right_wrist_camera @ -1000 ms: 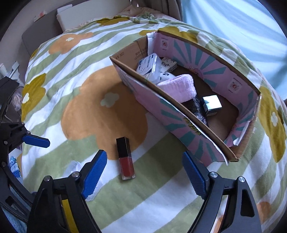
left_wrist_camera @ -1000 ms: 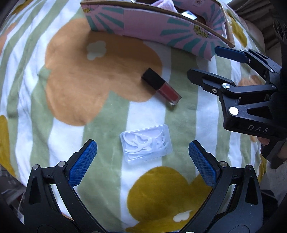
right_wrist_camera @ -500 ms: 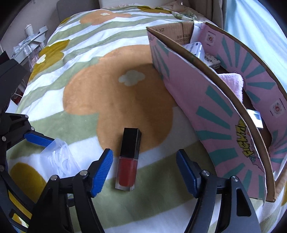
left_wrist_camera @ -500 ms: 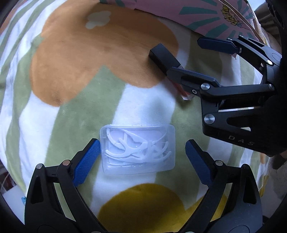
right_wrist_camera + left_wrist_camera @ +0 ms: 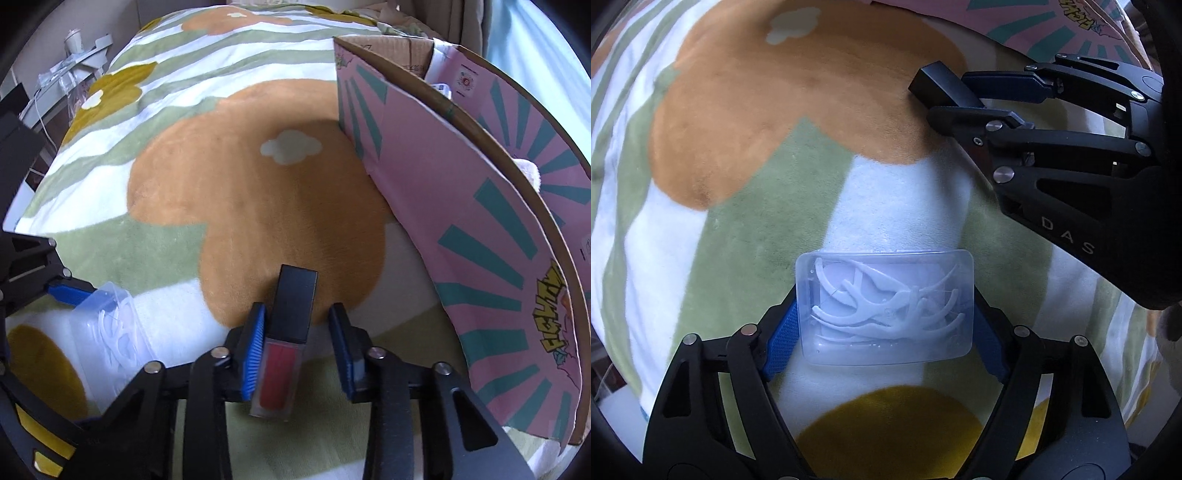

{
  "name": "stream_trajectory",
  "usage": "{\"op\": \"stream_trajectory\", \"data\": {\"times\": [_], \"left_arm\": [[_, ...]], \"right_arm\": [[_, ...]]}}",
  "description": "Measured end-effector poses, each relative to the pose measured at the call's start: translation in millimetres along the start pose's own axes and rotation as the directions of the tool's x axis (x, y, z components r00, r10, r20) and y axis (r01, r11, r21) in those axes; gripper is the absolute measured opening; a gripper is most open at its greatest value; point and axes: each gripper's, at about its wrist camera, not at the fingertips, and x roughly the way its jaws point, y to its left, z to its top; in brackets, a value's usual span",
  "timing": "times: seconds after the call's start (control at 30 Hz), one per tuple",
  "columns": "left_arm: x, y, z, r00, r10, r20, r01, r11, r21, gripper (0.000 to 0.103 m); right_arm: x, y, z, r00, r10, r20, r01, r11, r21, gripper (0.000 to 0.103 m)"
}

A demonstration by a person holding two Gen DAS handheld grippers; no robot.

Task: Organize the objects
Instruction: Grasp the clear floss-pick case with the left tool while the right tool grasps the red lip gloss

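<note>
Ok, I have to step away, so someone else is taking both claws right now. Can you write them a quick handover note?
Left claw: closed around the clear floss pick case, which lies on the blanket.
Right claw: straddles the red lip gloss tube; the left pad touches it, the right pad shows a gap, so it is not gripped yet.
Pink cardboard box: beside the tube, to the right, with some items already inside.
Done: both claws positioned on their items.
Left: close the right claw, lift both items, probably place them in the box.

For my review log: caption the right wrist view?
Right claw straddles red lip gloss beside pink box.
</note>
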Motion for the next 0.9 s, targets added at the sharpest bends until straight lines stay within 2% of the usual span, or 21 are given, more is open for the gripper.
{"op": "stream_trajectory", "data": {"times": [0.13,0.43,0.7,0.9], "left_arm": [[-0.4,0.6,0.5,1.0,-0.009,0.005,0.009,1.0,-0.004,0.079],[-1.0,3.9,-0.2,0.999,-0.04,0.011,0.04,0.999,-0.013,0.078],[-3.3,4.6,1.6,0.998,-0.066,0.021,0.066,0.998,0.008,0.078],[-9.7,3.3,1.8,0.995,-0.082,0.06,0.077,0.994,0.077,0.078]], "right_arm": [[0.1,10.9,-2.9,1.0,-0.023,-0.019,0.022,0.999,-0.044,0.021],[1.8,4.6,-3.0,0.999,-0.006,-0.041,0.007,1.0,0.011,0.019],[-15.3,-8.7,-4.3,0.999,-0.019,-0.031,0.022,0.995,0.1,0.018],[-40.1,-18.3,-7.4,0.998,-0.054,-0.01,0.055,0.975,0.214,0.018]]}}
